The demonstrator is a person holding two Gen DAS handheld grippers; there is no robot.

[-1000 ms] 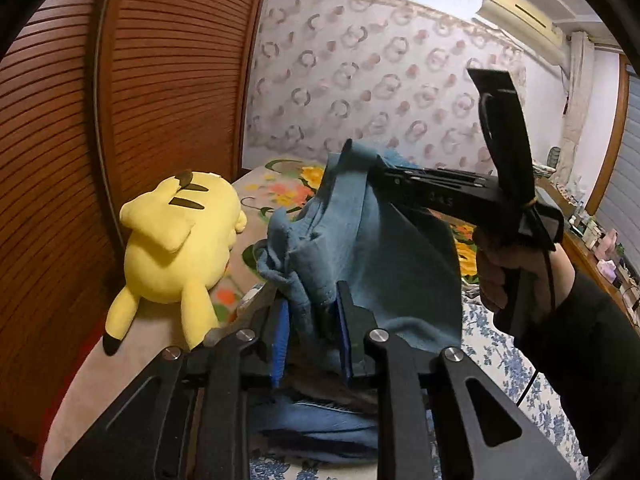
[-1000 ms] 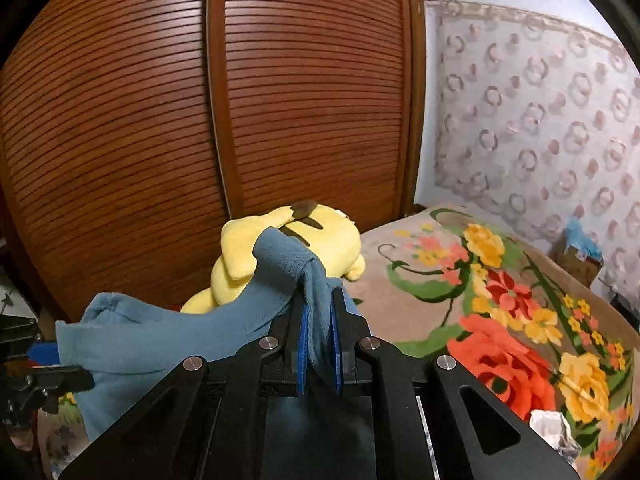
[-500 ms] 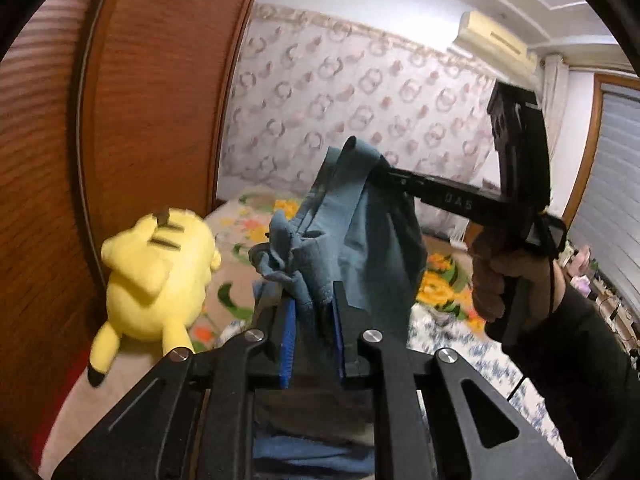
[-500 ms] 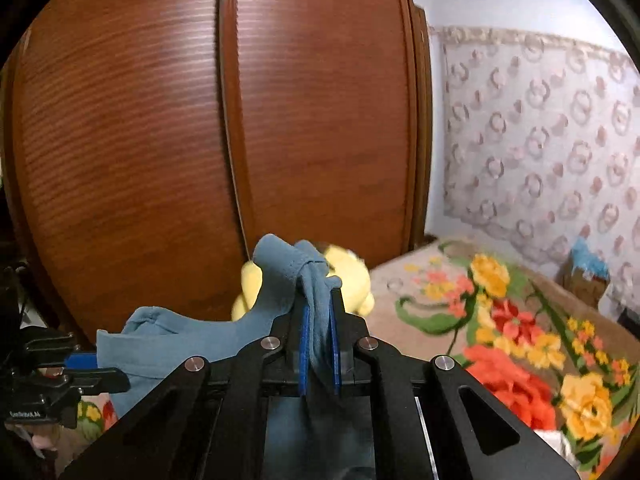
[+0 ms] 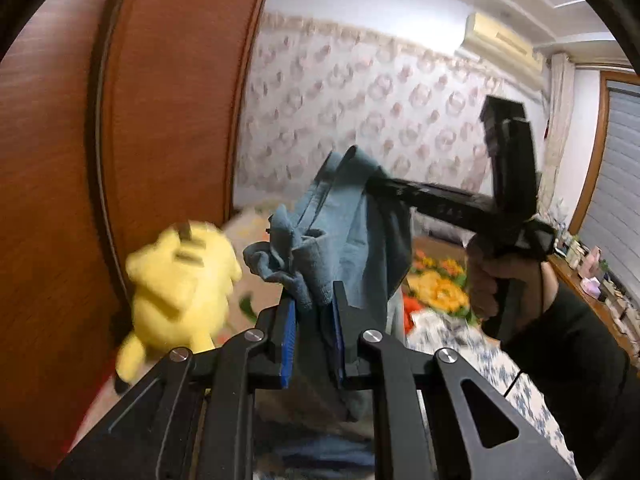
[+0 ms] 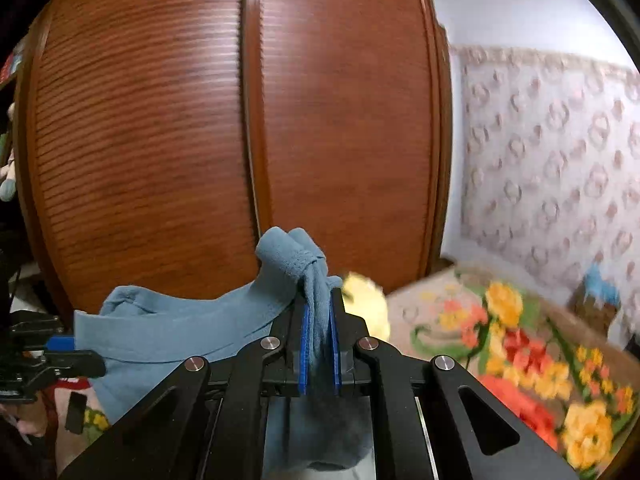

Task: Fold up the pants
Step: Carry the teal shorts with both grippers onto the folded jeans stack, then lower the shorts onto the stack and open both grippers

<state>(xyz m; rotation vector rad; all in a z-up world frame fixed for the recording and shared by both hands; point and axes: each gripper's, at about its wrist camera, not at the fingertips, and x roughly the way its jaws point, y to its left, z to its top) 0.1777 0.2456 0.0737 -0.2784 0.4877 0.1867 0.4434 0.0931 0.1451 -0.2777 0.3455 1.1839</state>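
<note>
The blue pants [image 5: 352, 248] hang in the air, stretched between both grippers. My left gripper [image 5: 314, 312] is shut on a bunched edge of the pants. My right gripper [image 6: 319, 320] is shut on another bunched edge of the pants [image 6: 172, 332]. In the left wrist view the right gripper [image 5: 376, 184] pinches the cloth higher up and to the right, held by a gloved hand [image 5: 504, 288]. In the right wrist view the left gripper [image 6: 56, 354] shows at the far left edge, holding the other end. The lower part of the pants is hidden behind the gripper bodies.
A yellow plush toy [image 5: 180, 284] lies on the bed by the brown wooden wardrobe doors [image 6: 240, 140]. A floral blanket [image 6: 520, 360] covers the bed. A patterned wall [image 5: 380, 100] stands behind, an air conditioner [image 5: 500, 40] high on it.
Both grippers have risen, lifting the pants higher off the bed. The plush toy and blanket have dropped lower in both views. Both grips are unchanged.
</note>
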